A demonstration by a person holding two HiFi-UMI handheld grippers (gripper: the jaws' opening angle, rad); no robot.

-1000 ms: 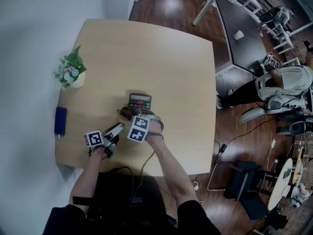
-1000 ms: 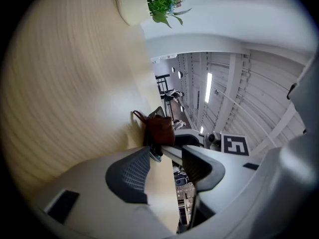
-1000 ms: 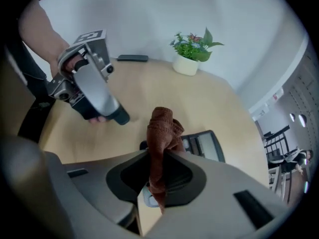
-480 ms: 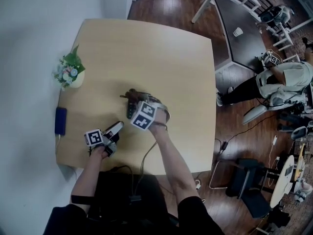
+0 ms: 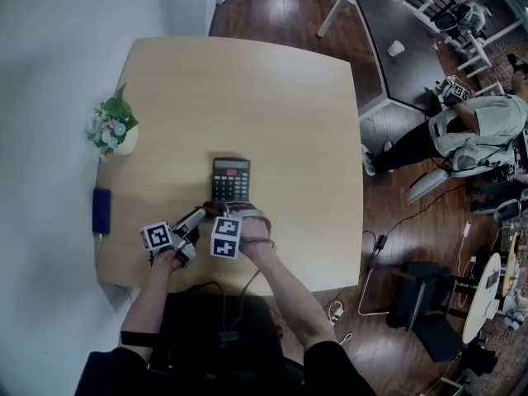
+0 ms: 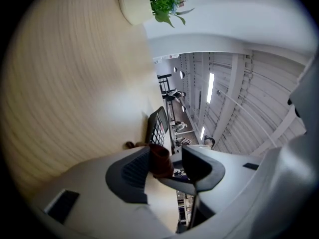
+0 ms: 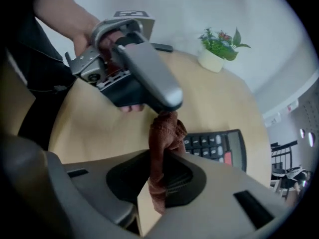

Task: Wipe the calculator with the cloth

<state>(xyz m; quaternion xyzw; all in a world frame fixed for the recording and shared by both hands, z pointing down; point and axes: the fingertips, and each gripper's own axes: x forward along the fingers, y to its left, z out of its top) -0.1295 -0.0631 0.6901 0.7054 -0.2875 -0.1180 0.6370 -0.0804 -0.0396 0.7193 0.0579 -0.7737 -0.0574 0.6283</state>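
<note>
We see the calculator (image 5: 230,179) lying flat on the wooden table (image 5: 272,97), a little toward our edge of it, with its display end away from us and its keys facing up. Both tongs sit just on our side of it, close together. The right gripper (image 7: 160,169) points steeply down and is clamped on the cloth (image 7: 163,133). The brown fabric runs as a narrow strip between its two jaws and bunches up above them, right at the near edge of the calculator. We cannot tell whether the cloth touches the keys or only hangs beside them. The left gripper (image 6: 173,162) lies nearly level, aimed toward the calculator, with its jaws partly apart. The bunched end of the cloth shows between their tips, against one pad, with a gap on the other side, so this gripper grips nothing. In the right gripper view the tip of the left gripper meets the top of the bunched cloth. At the table's left edge stand a small potted plant (image 5: 111,130) and, nearer to us, a dark blue block (image 5: 101,209). Off to the right, a person (image 5: 462,139) in a light top bends over beside a dark table (image 5: 404,73).
</note>
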